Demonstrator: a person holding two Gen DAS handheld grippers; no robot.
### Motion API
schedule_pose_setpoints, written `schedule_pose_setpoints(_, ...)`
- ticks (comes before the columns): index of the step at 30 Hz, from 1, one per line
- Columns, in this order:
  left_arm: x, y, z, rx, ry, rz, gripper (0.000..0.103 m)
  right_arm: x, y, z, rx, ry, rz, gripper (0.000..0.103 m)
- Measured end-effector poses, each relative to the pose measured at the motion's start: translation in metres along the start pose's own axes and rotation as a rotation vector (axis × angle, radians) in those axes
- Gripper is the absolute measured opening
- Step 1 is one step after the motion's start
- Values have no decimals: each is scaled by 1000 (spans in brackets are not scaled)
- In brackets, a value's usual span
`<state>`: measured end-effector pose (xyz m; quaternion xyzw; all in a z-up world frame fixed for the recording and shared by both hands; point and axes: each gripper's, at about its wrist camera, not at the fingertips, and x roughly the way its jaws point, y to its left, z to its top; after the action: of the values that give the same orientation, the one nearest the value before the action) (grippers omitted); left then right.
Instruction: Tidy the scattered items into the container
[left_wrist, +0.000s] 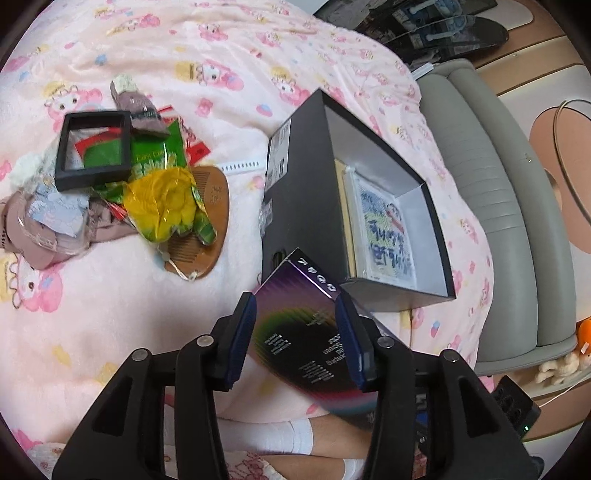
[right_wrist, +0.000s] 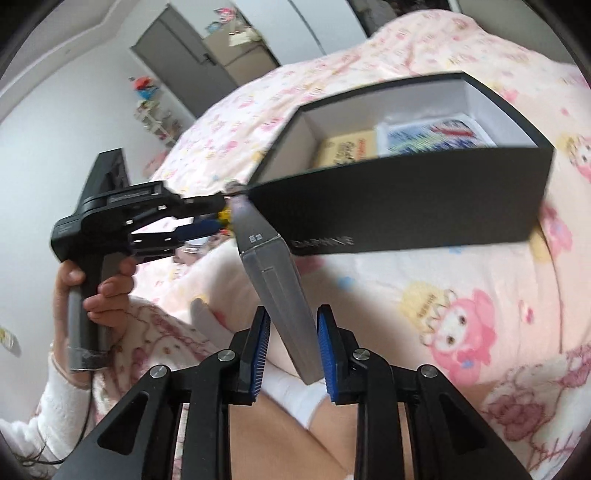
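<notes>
Two tools clamp one purple box (left_wrist: 303, 332) just beside the black container (left_wrist: 439, 236).
If the left tool (left_wrist: 295, 328) lets go early, the right tool (right_wrist: 293, 350) grips only its narrow edge; it may twist out short of the container.

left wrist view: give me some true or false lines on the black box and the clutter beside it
1. The black box already has a picture card inside. True.
2. The purple box lies inside the black box. False: it is outside it, between the left gripper's fingers.
3. The wooden comb lies partly under a yellow packet. True.
4. The black frame stands in the black box. False: it sits on the clutter pile on the pink blanket.
</notes>
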<state>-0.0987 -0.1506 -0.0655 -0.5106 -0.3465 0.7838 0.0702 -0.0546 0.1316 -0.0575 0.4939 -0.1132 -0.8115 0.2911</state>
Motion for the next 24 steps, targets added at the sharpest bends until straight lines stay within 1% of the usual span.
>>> schedule_pose_setpoints(3,2,0,0,-3,5,4,48,2,-9,-1,28,6,-29,24)
schedule_pose_setpoints(7,2,1,0,-9,-2,10,48,9,-12,3,37,10,-132,23)
schedule_pose_setpoints(10,2,1,1,-11,-9,11,48,12,-21,7,58,6,-170,22)
schedule_pose_setpoints(15,6,-1,3,-6,-3,17,50,19,-30,14,81,-10,-191,22)
schedule_pose_setpoints(18,10,-1,2,-8,30,-16,50,19,-29,16,87,-23,-196,22)
schedule_pose_setpoints(19,12,-2,1,-5,43,-18,52,19,-28,17,86,-25,-197,22)
schedule_pose_setpoints(24,15,-13,-7,63,61,54,50,24,-27,33,64,-55,-234,22)
